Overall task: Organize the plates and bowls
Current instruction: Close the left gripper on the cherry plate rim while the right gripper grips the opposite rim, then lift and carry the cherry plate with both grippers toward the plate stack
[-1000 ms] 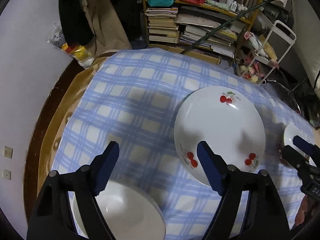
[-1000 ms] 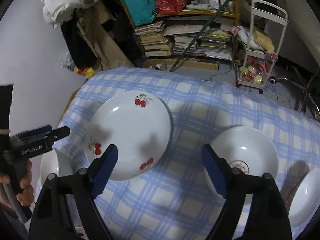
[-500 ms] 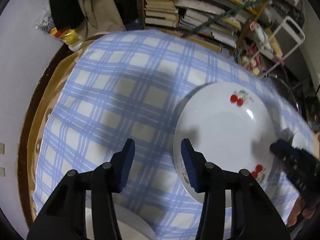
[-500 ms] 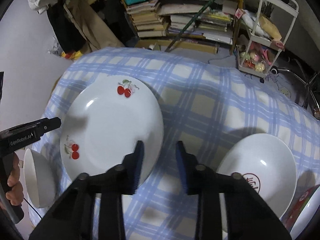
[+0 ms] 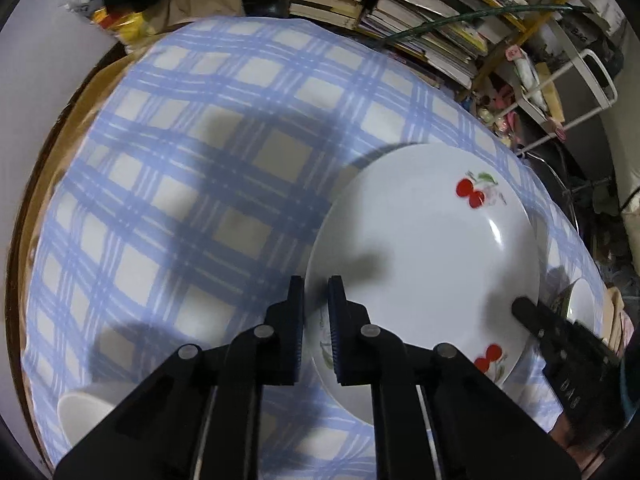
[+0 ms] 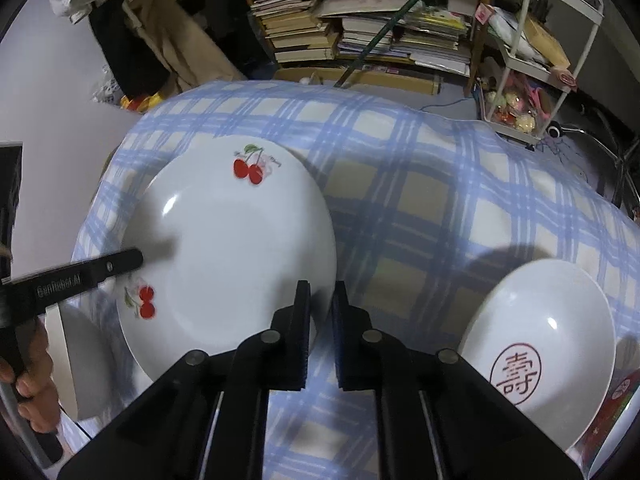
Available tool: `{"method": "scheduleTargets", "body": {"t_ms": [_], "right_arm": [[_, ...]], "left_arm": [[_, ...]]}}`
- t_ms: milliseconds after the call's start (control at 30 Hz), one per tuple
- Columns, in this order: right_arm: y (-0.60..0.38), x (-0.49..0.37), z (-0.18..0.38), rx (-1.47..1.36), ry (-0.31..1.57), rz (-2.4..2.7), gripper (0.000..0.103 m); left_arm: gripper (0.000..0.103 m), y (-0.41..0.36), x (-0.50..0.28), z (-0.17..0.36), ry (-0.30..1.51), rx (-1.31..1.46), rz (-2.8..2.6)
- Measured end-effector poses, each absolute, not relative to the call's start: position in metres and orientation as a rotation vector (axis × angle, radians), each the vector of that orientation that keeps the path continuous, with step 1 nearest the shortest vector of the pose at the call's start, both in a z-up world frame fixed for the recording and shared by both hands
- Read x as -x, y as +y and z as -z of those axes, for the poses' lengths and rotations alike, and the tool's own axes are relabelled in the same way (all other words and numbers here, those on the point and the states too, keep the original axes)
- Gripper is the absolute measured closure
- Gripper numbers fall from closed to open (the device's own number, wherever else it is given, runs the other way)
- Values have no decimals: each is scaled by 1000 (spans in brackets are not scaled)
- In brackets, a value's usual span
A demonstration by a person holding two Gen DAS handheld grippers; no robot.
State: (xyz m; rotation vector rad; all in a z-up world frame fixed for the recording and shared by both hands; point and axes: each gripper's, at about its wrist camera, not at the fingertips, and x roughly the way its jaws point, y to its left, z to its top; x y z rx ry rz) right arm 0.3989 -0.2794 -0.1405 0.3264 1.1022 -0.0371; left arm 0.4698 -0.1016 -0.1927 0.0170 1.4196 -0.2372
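Cherry plate (image 5: 424, 256): a large white deep plate printed with red cherry sprigs, lying on the blue checked tablecloth (image 5: 192, 168); nothing is in it.
Left gripper (image 5: 316, 312): its jaws are closing on the plate's near left rim, which sits between the blue pads; a narrow gap shows, and the pads look pressed to the rim.
Right gripper (image 6: 320, 312): jaws drawn narrow over the plate's right rim, one finger inside the plate, the other outside over the cloth; the rim is pinched between them.
Stamped bowl (image 6: 548, 344): white, with a red round character mark on its bottom, empty, on the cloth well to the right of the cherry plate.
Small white bowl (image 5: 86, 412): at the cloth's near left edge in the left wrist view, partly hidden by the gripper; its inside cannot be seen.
Other dish (image 6: 608, 452): only a white rim at the right wrist view's lower right corner; contents cannot be told.
Bookshelf (image 6: 360, 20): behind the table, crammed with stacked books.
Trolley (image 6: 532, 60): white wire cart beside the shelf, holding small packets.
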Motion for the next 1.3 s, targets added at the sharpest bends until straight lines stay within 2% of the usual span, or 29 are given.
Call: {"method": "scheduleTargets", "body": {"t_ms": [233,600,1300], "right_arm": [[-278,-382,127,-330,1067,17,92],[-281,-351,106,-359,1053,24,92],[-258,-241,85,-435,1000,0,91]], "left_arm": [[91,-103,-453,179,1419,-62,234],[91,-91,-425,146,1399,11,286],[91,-61,-313,91,1293,27,324]]}}
